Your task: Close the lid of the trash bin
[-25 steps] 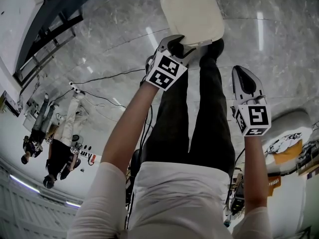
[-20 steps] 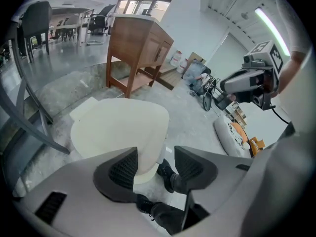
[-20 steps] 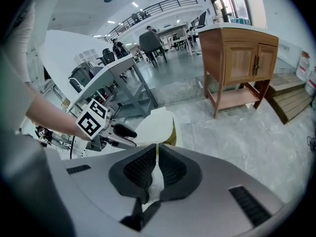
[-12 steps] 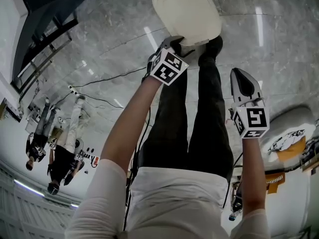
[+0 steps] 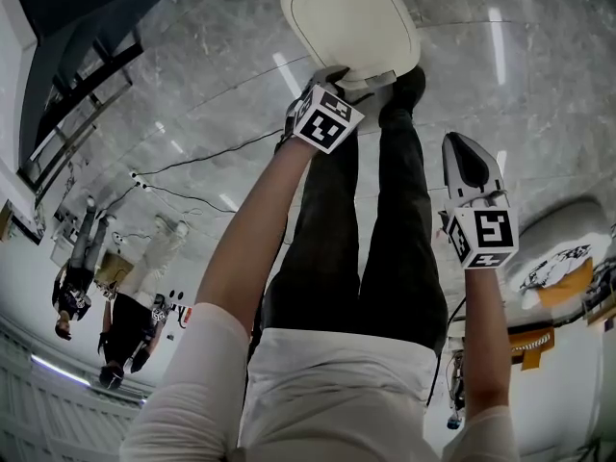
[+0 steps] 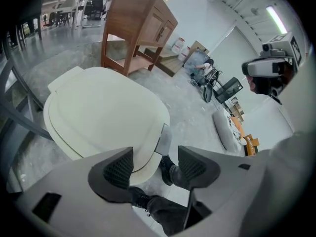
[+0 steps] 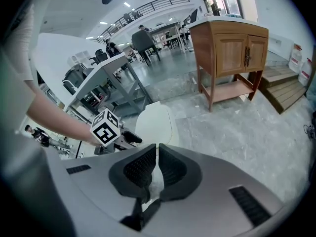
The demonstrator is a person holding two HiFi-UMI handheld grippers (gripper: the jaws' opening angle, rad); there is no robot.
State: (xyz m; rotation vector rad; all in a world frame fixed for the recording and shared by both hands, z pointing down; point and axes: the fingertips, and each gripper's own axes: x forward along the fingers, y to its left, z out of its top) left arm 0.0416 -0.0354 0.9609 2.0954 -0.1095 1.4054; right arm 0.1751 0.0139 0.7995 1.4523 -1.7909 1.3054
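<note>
Left gripper (image 6: 155, 164) sits low at the near edge of the trash bin (image 6: 61, 142). Its fingers (image 6: 118, 168) are apart and opening. The rim shows in the gap, with the pads not pressing on it.

The bin stands on the marble floor (image 5: 192, 56), just ahead of the person's shoes (image 5: 404, 89). Its cream lid (image 5: 351, 22) lies flat down on top.

Right gripper (image 7: 155, 168) is held off to the right, well apart from the bin, with fingers together and nothing between them. A wooden cabinet (image 7: 229, 48) stands beyond.
</note>
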